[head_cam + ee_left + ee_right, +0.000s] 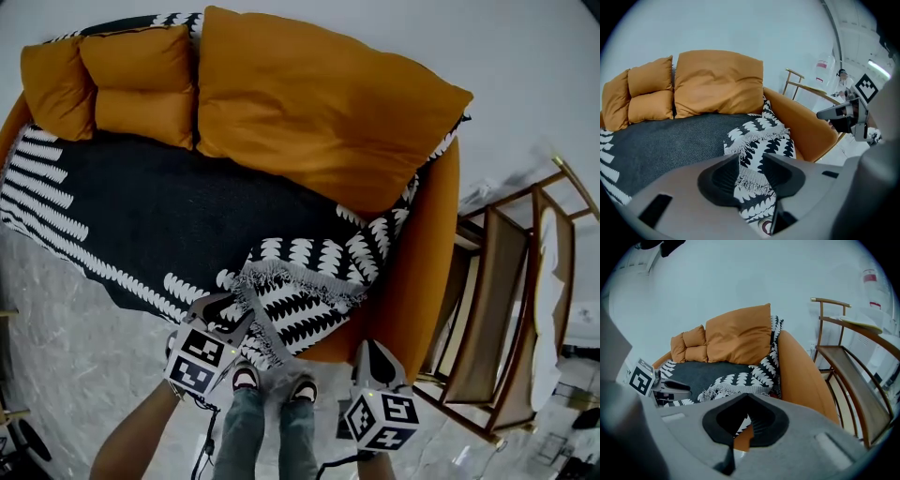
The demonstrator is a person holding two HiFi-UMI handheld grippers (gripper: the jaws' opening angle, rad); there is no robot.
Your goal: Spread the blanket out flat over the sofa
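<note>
A black blanket (178,211) with white leaf borders covers the seat of an orange sofa (424,253). Its front right corner (302,281) is folded back onto the seat, fringe up. My left gripper (228,314) is at the sofa's front edge, beside that fringe. In the left gripper view its jaws (750,165) stand narrowly apart with patterned blanket (757,145) filling the gap, so it looks shut on the cloth. My right gripper (375,356) hangs lower, off the sofa's front right corner. Its jaws (746,399) are shut with nothing in them.
A large orange cushion (319,103) and two smaller ones (122,84) lean along the sofa back. A wooden chair frame (506,309) stands close to the sofa's right arm. The person's shoes (246,377) are on the marble floor between the grippers.
</note>
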